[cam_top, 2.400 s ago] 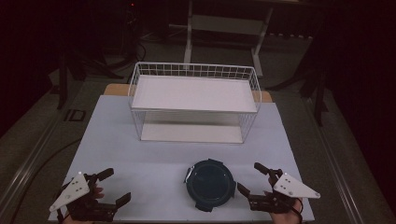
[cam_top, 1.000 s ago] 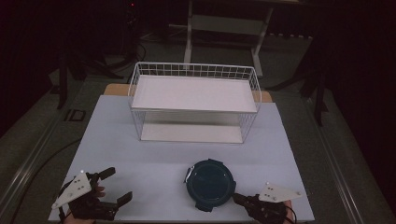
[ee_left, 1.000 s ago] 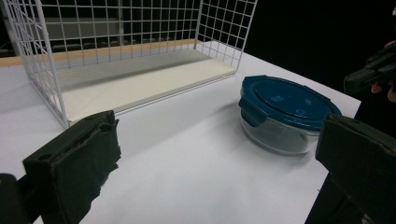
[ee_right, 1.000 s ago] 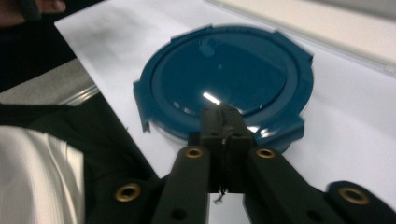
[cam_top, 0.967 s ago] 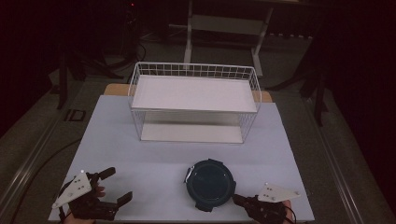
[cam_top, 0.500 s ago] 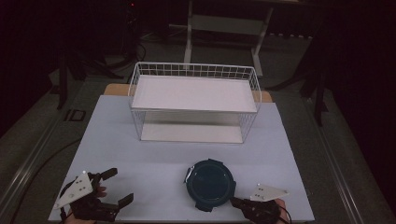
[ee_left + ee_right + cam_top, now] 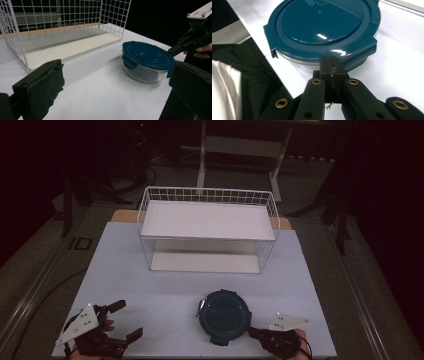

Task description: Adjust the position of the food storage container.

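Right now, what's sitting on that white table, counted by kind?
Round glass containers with a blue lid: 1
White wire racks: 1
Hand-held tools: 2, the left tool and the right tool
Total: 4

At centre bottom of the high view, the container [image 7: 223, 315] carried a dark teal lid over a clear, apparently glass, body. The wire basket [image 7: 207, 231] above was white, gridded. Table [image 7: 150, 290] pale white. Both grippers' pads were black.
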Tool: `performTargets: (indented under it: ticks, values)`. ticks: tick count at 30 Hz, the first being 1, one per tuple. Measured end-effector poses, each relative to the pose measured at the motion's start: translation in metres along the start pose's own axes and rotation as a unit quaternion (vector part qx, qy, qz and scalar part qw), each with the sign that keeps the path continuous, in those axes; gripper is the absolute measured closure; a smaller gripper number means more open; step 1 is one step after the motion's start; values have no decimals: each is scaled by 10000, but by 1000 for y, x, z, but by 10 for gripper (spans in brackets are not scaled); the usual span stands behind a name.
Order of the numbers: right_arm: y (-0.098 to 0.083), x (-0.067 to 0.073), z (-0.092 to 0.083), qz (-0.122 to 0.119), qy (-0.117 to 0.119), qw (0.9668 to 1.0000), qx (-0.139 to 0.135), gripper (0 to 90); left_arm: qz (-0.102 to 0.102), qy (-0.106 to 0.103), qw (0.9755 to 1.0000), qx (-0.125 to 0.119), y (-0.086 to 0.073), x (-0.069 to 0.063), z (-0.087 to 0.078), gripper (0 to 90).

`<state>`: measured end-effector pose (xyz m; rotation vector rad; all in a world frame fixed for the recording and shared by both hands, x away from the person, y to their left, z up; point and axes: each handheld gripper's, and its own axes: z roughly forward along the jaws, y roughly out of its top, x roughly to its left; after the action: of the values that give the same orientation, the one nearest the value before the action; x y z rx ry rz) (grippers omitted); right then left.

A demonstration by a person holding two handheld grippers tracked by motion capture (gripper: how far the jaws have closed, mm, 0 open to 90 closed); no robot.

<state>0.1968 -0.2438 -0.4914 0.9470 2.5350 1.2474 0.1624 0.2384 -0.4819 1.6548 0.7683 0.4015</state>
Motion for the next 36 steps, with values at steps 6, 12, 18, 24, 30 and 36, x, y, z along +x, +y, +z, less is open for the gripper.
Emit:
performTargets:
  ticks: [6,12,18,24,30,36]
  values:
    - [5,-7,4,-19,-79,10000,-12,900,-12,-11,10000,-17,0,0,0,0]
    - [11,-14,10,-80,-230,9997,-13,900,-10,-11,10000,-21,0,0,-1,0]
    - [16,-17,8,-19,-149,9998,-128,900,-1,-14,10000,-25,0,0,-1,0]
    - [21,-36,11,192,-398,9990,-103,900,18,-29,10000,-29,0,-1,-1,0]
    - [23,-38,20,167,-369,9992,38,900,40,-65,10000,16,0,-1,0,0]
    - [22,-39,21,295,-324,9990,12,900,32,-99,9999,22,0,-2,2,0]
